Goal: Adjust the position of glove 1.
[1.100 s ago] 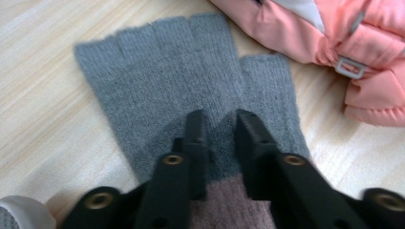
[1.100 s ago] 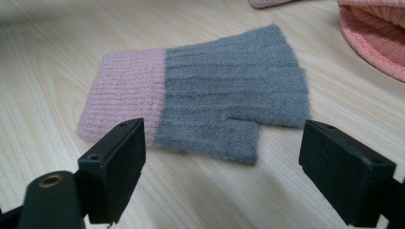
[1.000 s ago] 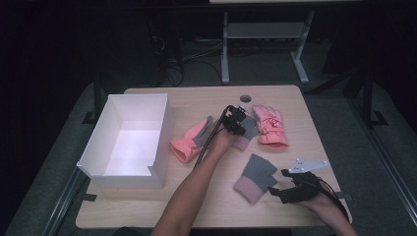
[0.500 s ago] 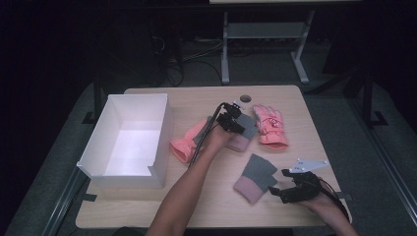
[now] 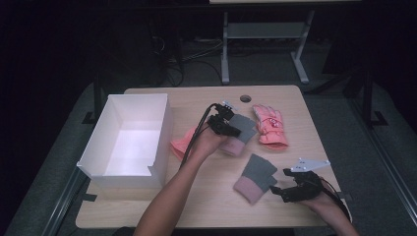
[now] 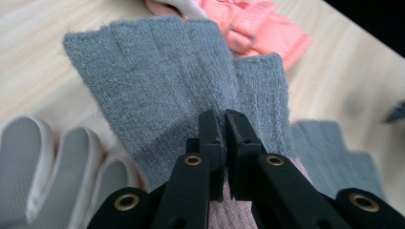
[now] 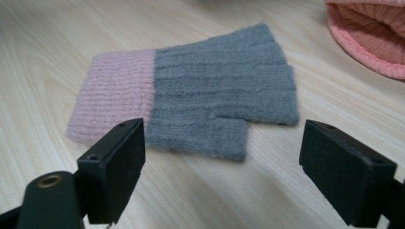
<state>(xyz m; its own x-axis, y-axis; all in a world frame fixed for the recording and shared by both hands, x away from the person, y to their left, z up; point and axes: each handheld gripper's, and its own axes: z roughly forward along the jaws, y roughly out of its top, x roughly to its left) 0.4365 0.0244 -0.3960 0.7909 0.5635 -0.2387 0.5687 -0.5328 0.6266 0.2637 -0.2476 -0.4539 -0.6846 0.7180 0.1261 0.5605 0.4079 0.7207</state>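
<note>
Standing at the table's (image 5: 196, 206) left side is a white box (image 5: 129, 142), open-topped. Right of it, the left gripper (image 5: 232, 129) has its jaws pinched nearly together on a grey fingerless glove with a pink cuff (image 6: 157, 90), lifted beside a pink glove (image 5: 269, 125). Further right, its matching grey and pink glove (image 7: 191, 95) lies flat, just ahead of the right gripper (image 5: 280, 189), whose jaws gape wide and empty.

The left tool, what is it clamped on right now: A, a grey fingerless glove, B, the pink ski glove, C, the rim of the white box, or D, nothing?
A: the left tool has its jaws shut on a grey fingerless glove, whose knit bunches around the jaw tips.
</note>
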